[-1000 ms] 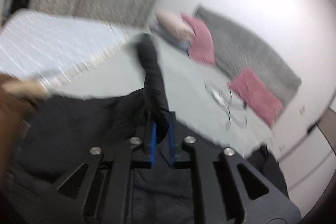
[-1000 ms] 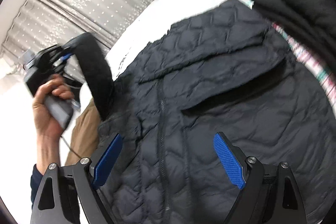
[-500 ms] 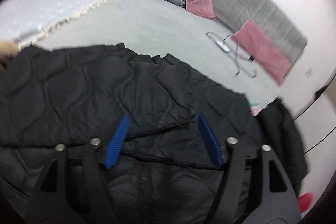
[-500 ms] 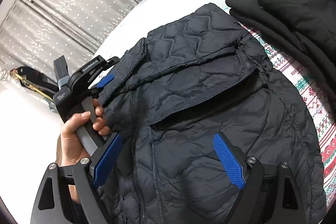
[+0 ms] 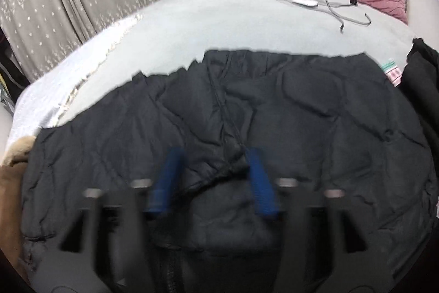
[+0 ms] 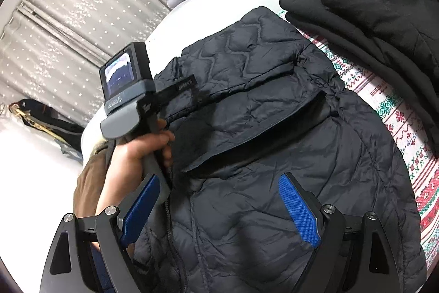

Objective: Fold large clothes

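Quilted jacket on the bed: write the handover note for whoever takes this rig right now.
Left gripper: jaws closing over a folded edge of the dark quilted jacket; blurred, no firm grip visible.
Right gripper: open, empty, hovering above the jacket's lower front.
Jacket lies on the bed, one sleeve folded across its front. A folded black garment lies beside it on a patterned blanket.
Done: sleeve folded in.
Left: probably the remaining folds, judging from the jacket being otherwise spread out.
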The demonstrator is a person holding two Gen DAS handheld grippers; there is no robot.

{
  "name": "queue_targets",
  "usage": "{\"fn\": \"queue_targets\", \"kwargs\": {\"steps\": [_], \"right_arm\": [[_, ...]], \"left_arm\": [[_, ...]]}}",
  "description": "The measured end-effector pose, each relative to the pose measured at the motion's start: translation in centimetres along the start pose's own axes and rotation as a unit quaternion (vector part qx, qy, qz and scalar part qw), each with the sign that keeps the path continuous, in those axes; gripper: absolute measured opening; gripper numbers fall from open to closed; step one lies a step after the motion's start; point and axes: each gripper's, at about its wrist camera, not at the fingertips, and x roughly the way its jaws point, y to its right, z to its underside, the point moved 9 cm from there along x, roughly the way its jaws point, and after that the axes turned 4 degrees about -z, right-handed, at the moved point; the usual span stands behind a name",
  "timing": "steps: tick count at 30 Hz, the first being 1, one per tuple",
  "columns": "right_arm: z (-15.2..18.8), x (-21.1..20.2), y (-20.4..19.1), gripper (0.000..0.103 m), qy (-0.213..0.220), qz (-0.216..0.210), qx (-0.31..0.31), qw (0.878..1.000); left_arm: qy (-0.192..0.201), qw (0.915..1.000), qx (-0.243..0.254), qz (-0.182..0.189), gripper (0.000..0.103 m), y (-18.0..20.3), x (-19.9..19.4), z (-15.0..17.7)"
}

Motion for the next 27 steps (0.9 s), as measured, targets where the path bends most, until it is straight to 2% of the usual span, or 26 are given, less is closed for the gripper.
{"fn": "queue_targets", "kwargs": {"steps": [2,6,10,13,15,16,20,23,25,27], "right_arm": [[0.1,0.3,0.0,0.090,-0.010,-0.012,0.008,1.000],[-0.1,0.2,0.1,0.090,-0.005,-0.007,0.006,1.000],[0.0,0.3,-0.1,0.090,-0.004,-0.008,0.005,1.000],[0.2,0.4,-0.3,0.090,-0.001,0.000,-0.004,1.000],[0.2,0.6,-0.1,0.090,-0.001,0.009,-0.010,1.000],[0.2,0.6,0.1,0.090,-0.001,0.010,-0.009,1.000],[0.0,0.6,0.9,0.090,-0.001,0.009,0.005,1.000],[-0.1,1.0,1.1,0.090,-0.005,0.018,-0.005,1.000],[0.1,1.5,1.3,0.090,-0.016,0.024,-0.014,0.999],[0.5,2.3,1.5,0.090,-0.033,0.031,-0.017,0.999]], "left_arm": [[-0.006,0.9997,-0.015,0.021,0.011,0.0,0.0,0.8],[-0.001,0.9944,-0.041,0.098,0.010,0.4,-2.9,2.2],[-0.014,0.9890,-0.054,0.137,0.013,0.9,-4.1,3.4],[-0.036,0.9839,-0.059,0.165,0.026,1.2,-3.5,3.8],[-0.049,0.9783,-0.068,0.189,0.042,1.1,-3.8,4.1],[-0.053,0.9757,-0.073,0.200,0.045,0.8,-4.3,4.2],[-0.024,0.9739,-0.093,0.205,0.065,-2.4,-6.9,4.4],[-0.037,0.9672,-0.138,0.210,0.066,-6.1,-8.0,5.9],[-0.057,0.9581,-0.173,0.221,0.066,-8.7,-9.1,7.8],[-0.058,0.9566,-0.183,0.219,0.066,-10.4,-10.8,8.9]]}}
